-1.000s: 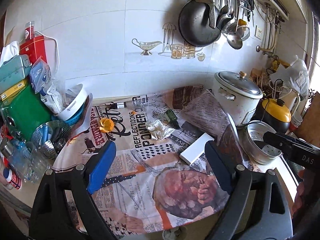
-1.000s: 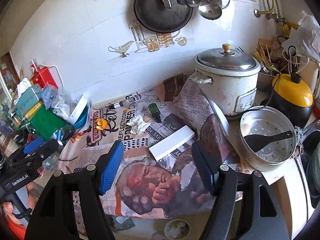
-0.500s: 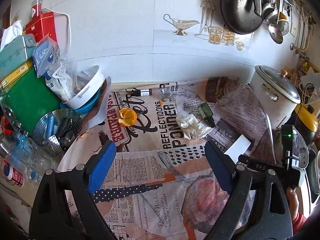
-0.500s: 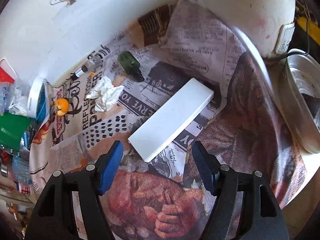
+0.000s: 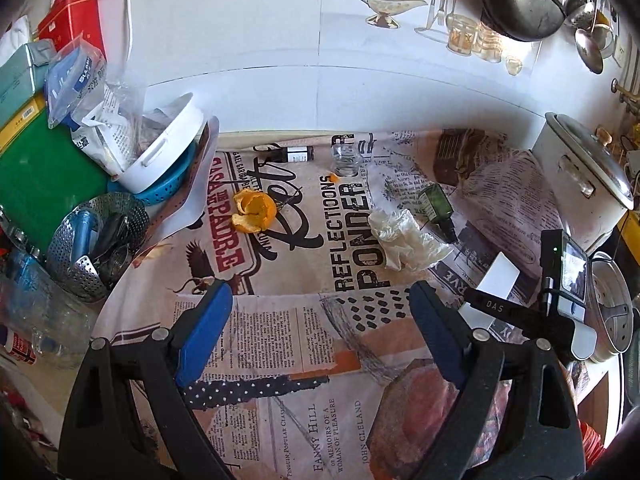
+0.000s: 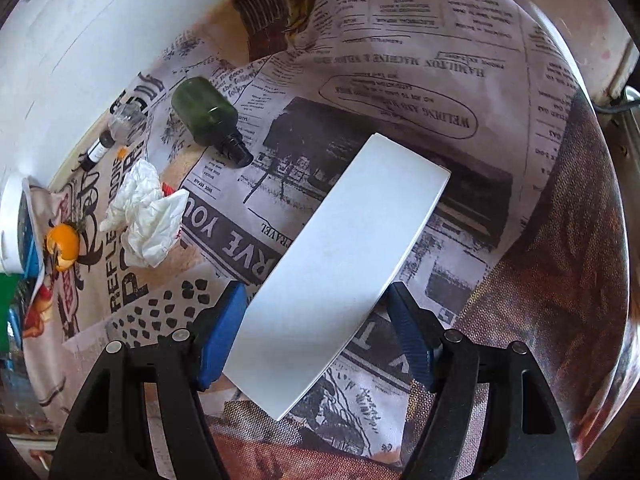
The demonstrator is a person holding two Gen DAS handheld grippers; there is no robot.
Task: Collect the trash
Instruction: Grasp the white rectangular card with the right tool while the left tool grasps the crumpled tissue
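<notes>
right gripper point(image 6: 314, 326) — jaws just widening, astride the white box's point(image 6: 340, 264) near end, lying flat on the newspaper sheet point(image 6: 400, 80) | left gripper point(image 5: 322, 334) — jaws apart, empty | crumpled tissue point(image 5: 404, 240) at 1 o'clock, orange peel point(image 5: 254, 212) at 11

Matt white box point(image 6: 344, 248) on printed newspaper-pattern cloth point(image 6: 420, 92)

We see bright daylight on the white wall point(image 5: 260, 40), soft shadows, strong fisheye bending, dark vignetted corners, mild blur.
</notes>
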